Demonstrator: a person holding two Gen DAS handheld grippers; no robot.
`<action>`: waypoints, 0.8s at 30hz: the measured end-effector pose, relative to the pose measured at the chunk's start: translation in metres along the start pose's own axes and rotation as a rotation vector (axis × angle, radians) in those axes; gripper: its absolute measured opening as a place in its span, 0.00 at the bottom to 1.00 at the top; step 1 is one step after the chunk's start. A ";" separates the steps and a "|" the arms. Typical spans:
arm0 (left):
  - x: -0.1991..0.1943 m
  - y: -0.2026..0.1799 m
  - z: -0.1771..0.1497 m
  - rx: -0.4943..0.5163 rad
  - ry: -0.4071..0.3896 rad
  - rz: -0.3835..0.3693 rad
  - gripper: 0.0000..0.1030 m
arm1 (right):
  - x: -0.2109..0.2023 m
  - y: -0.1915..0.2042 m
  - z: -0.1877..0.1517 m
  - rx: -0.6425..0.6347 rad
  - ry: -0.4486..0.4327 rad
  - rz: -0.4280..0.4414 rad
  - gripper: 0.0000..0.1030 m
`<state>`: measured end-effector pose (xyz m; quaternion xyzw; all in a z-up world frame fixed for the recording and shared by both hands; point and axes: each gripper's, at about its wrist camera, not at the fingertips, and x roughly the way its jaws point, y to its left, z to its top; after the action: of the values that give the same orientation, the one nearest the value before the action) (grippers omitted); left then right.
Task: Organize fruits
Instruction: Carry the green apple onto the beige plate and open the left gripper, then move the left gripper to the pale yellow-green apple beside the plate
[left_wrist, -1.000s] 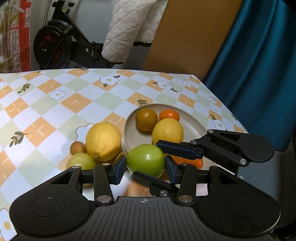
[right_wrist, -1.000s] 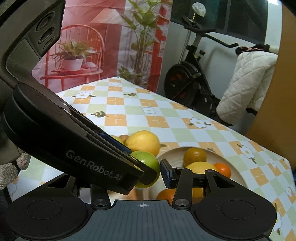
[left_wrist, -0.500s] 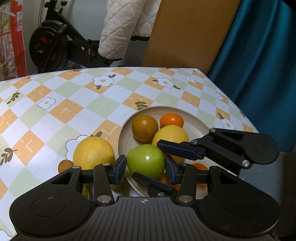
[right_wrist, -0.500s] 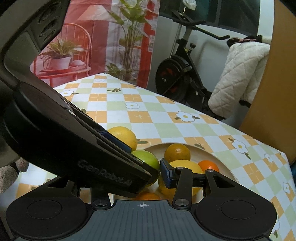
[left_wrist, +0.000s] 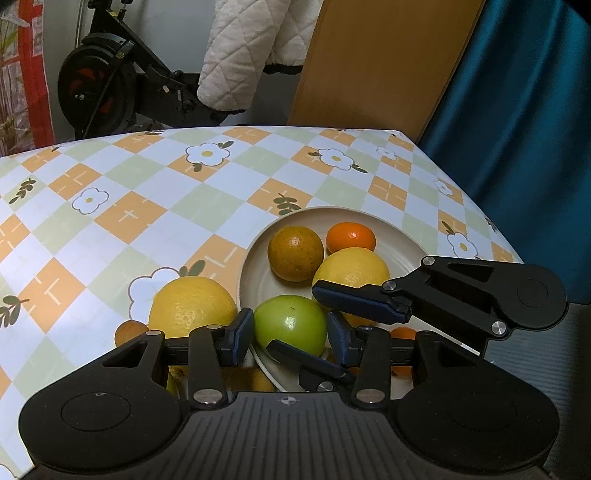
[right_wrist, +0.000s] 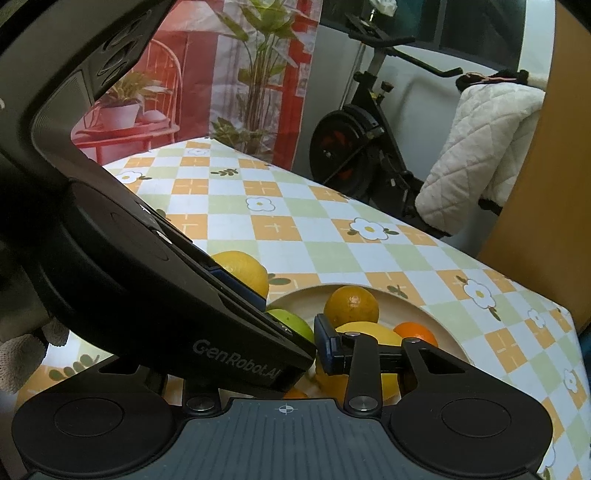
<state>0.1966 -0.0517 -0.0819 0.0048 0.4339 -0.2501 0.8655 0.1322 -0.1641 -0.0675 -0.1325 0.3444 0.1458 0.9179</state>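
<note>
While gripped, green apple (left_wrist: 290, 324) fills left claw (left_wrist: 290, 334)

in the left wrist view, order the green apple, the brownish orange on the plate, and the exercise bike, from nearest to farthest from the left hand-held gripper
1. Green apple: right between the fingers of the left hand-held gripper, at the plate's near rim.
2. Brownish orange: farther back on the plate, left of the small tangerine.
3. Exercise bike: beyond the table's far edge, upper left.

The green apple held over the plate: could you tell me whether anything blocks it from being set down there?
Yes. The right gripper reaches across just beside the green apple, its jaws closing, while the plate already holds a yellow lemon close behind it.
</note>
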 end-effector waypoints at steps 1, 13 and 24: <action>-0.002 0.000 0.000 -0.001 -0.006 0.002 0.45 | -0.001 0.000 0.000 0.004 -0.002 0.000 0.33; -0.056 0.025 0.007 -0.027 -0.120 0.033 0.45 | -0.025 0.003 -0.002 0.065 -0.024 0.034 0.34; -0.080 0.050 -0.013 -0.033 -0.136 0.093 0.45 | -0.025 0.017 -0.002 0.072 -0.010 0.080 0.34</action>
<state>0.1689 0.0291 -0.0403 -0.0061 0.3773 -0.2022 0.9037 0.1067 -0.1540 -0.0547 -0.0849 0.3498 0.1705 0.9173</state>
